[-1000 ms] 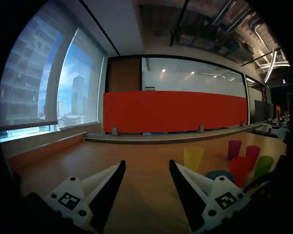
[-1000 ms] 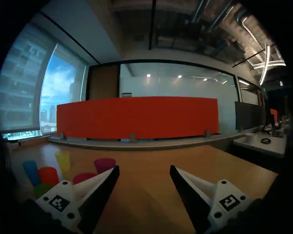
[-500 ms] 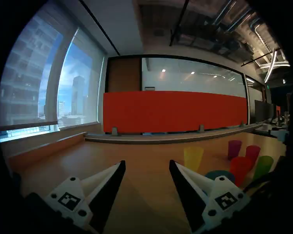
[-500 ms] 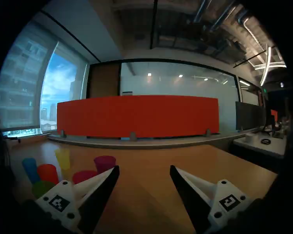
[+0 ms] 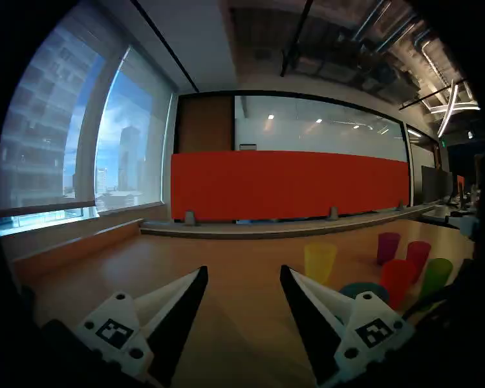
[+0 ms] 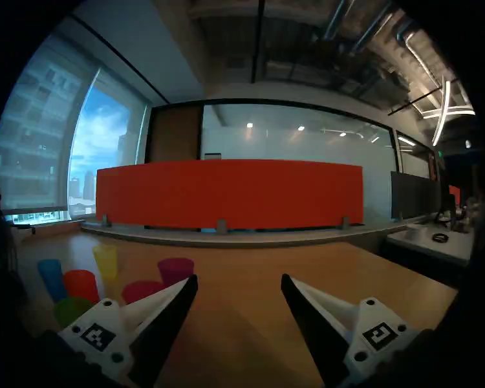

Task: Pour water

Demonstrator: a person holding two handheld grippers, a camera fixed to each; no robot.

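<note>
While both hung above the wooden table [image 5: 178, 255]: nothing was gripped.
Left gripper [image 5: 243, 269]: fingers were spread, empty.
Right gripper [image 6: 239, 279]: fingers were spread, empty.
Cups [image 6: 81, 284]: coloured cluster stood upright on the table, right of Left gripper, left of Right gripper.
Yellow cup [image 5: 320, 260]: stood at the cluster's left in left gripper view.
Red partition [image 5: 288, 184]: ran along the table's far edge.

A cluster of cups [image 5: 398, 279] stands on the surface [image 5: 242, 255], well before the divider panel [image 5: 288, 184] that runs along its far edge. Windows [image 5: 129, 155] lie to the left; a neighbouring desk [image 6: 430, 240] carrying a monitor [image 6: 414, 197] lies to the right.
</note>
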